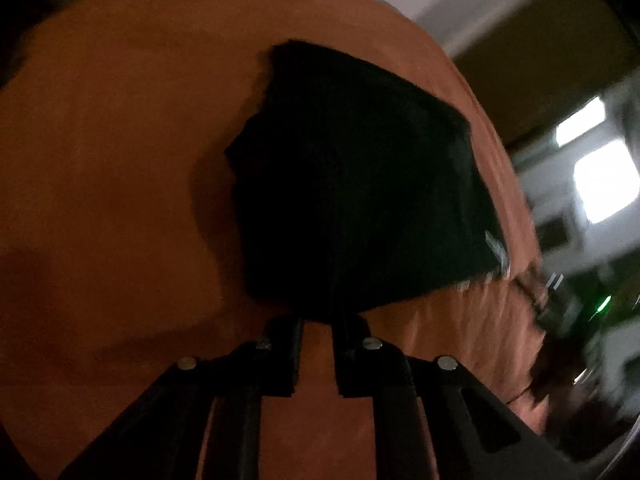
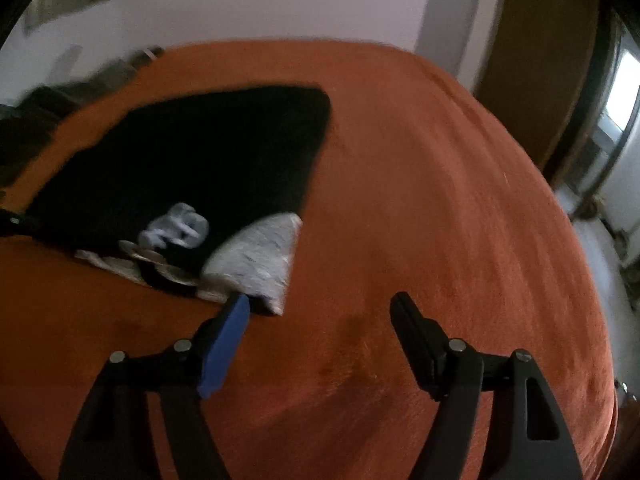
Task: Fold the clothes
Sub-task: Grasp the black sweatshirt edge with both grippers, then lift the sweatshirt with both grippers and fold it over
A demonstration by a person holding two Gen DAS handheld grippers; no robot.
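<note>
Orange bedspread (image 2: 440, 200) carries black garment (image 1: 352, 184). Left gripper (image 1: 318, 322) clenched on its hem; right gripper (image 2: 320, 312) released, empty. Hem to be lifted slowly, kept taut.

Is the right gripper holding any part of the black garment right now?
No: in the right wrist view the right gripper has its jaws wide apart over the bare orange bedcover, beside the black garment.
</note>
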